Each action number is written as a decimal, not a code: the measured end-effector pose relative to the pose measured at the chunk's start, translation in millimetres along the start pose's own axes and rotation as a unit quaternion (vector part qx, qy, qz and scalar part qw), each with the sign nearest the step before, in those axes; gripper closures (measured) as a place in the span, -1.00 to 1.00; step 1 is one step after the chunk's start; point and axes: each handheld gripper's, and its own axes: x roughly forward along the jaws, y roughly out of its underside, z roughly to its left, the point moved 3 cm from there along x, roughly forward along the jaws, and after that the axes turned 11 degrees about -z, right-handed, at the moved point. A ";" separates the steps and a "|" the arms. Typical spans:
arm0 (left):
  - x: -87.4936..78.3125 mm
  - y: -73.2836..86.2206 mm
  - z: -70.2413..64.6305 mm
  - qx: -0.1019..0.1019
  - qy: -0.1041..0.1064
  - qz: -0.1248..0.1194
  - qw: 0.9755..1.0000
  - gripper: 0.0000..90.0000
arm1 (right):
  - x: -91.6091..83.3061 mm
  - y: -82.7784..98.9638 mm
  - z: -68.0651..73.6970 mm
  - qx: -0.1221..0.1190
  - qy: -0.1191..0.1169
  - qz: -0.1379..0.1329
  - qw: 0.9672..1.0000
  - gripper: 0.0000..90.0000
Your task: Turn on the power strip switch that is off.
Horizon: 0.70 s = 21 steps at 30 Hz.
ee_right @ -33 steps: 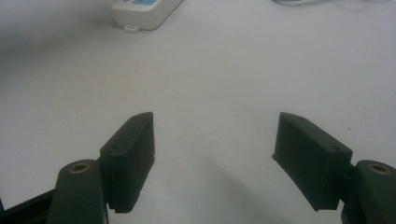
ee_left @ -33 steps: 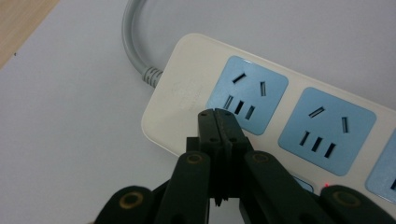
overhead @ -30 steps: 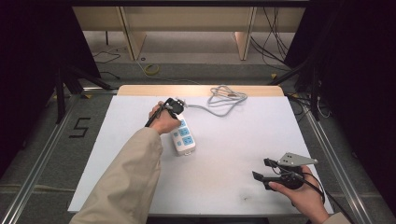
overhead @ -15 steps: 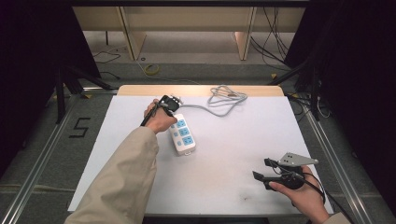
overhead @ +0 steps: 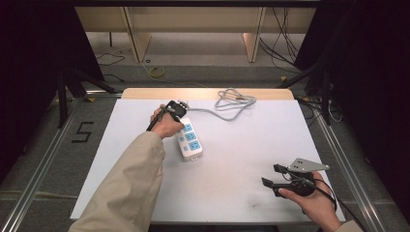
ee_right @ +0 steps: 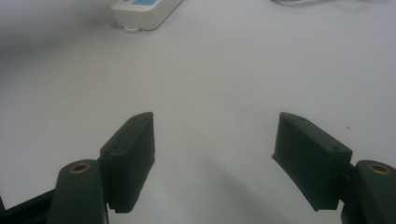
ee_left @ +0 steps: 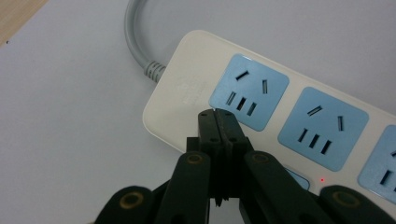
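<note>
A white power strip [overhead: 191,140] with three blue sockets lies left of the table's middle, and its grey cable [overhead: 232,100] runs to a coil at the far edge. My left gripper [overhead: 178,116] hovers over the strip's far end, shut with nothing between its jaws. In the left gripper view its tips [ee_left: 218,116] sit over the white end of the strip [ee_left: 187,88], beside the first socket. A small red light [ee_left: 321,179] glows near a blue switch. My right gripper [overhead: 270,175] rests at the near right, open and empty [ee_right: 215,140].
The white table top [overhead: 241,159] spreads wide between the two grippers. The cable coil lies by the wooden far edge [overhead: 208,93]. Metal rails and floor cables surround the table. The strip's near end [ee_right: 144,11] shows far ahead of the right gripper.
My left gripper has shifted slightly over the far end of the strip, staying shut. The right gripper and the strip have not moved.
</note>
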 end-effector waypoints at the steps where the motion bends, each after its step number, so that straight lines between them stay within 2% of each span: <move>1: -0.1 0.2 0.1 -0.001 0.000 0.000 1.000 1.00 | -0.2 -0.1 0.2 0.000 0.000 -0.001 1.000 -0.35; 4: 0.7 -0.2 -0.9 0.002 -0.001 -0.001 1.000 1.00 | -0.2 -0.3 0.1 0.000 0.000 -0.002 1.000 -0.35; 6: 1.7 -1.4 -3.1 -0.004 0.011 -0.004 1.000 1.00 | -0.1 -0.3 0.4 -0.001 -0.001 -0.001 1.000 -0.35; 7: 2.5 -2.5 -5.0 0.000 0.011 -0.006 1.000 1.00 | -0.1 -0.4 0.6 -0.001 -0.001 -0.002 1.000 -0.35; 9: 3.6 -4.2 -8.3 0.008 0.003 -0.003 1.000 1.00 | -0.3 -0.3 0.5 -0.001 -0.001 -0.002 1.000 -0.35; 14: 4.3 -4.2 -7.8 -0.002 0.004 -0.015 1.000 1.00 | -1.7 0.0 -0.1 -0.002 -0.001 -0.001 1.000 -0.34; 16: 4.7 -5.0 -9.5 0.004 -0.002 -0.014 1.000 1.00 | -1.4 0.3 -0.2 0.000 -0.001 -0.001 1.000 -0.34; 20: 3.7 -5.6 -6.4 0.007 -0.017 -0.016 1.000 1.00 | -1.0 0.0 0.1 -0.001 -0.001 -0.001 1.000 -0.34; 21: 2.4 -5.0 -4.4 0.004 -0.016 -0.015 1.000 1.00 | -1.0 0.2 0.1 -0.002 -0.001 -0.001 1.000 -0.34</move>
